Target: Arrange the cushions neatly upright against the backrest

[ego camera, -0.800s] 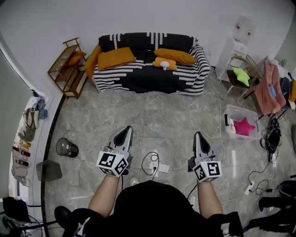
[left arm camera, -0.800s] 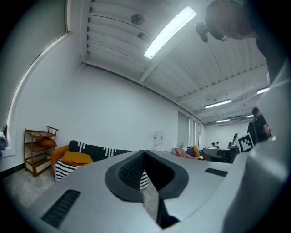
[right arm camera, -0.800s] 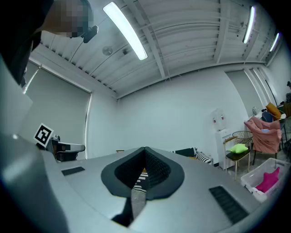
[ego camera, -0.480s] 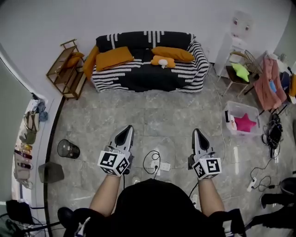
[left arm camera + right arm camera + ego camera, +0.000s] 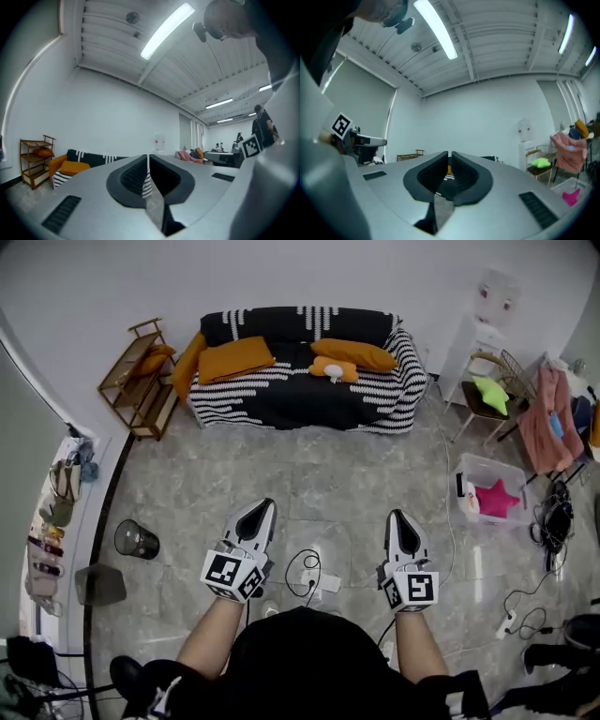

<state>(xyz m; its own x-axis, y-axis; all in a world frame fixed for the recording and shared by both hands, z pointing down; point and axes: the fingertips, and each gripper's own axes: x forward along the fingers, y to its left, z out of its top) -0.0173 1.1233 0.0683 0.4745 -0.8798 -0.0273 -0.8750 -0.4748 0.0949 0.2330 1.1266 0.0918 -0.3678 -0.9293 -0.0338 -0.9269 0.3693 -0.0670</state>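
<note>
You are holding both tools low in front of you, well short of the work. The left gripper point(image 5: 263, 508) is showing its 2 jaws pressed together with nothing between them, and the right gripper point(image 5: 397, 517) is doing the same; I judge you are carrying them shut and empty because nothing is within reach yet. Each marker cube is showing only black-and-white square patterns, and I am finding no readable writing anywhere.

Between the tools, a white power strip point(image 5: 324, 582) with looping cables is lying on the grey marble-tile floor point(image 5: 309, 484), so you are standing close to a trip hazard.

Far ahead, the black sofa with white zigzag stripes point(image 5: 300, 401) is sitting against the wall. On it, 1 flat orange rectangular cushion point(image 5: 234, 358) is lying on the left seat, another long orange cushion point(image 5: 354, 354) is lying on the right, a small orange cushion with a white patch point(image 5: 334, 368) is resting between them, and 1 orange cushion point(image 5: 187, 363) is leaning at the left arm. None is standing against the backrest yet.
</note>
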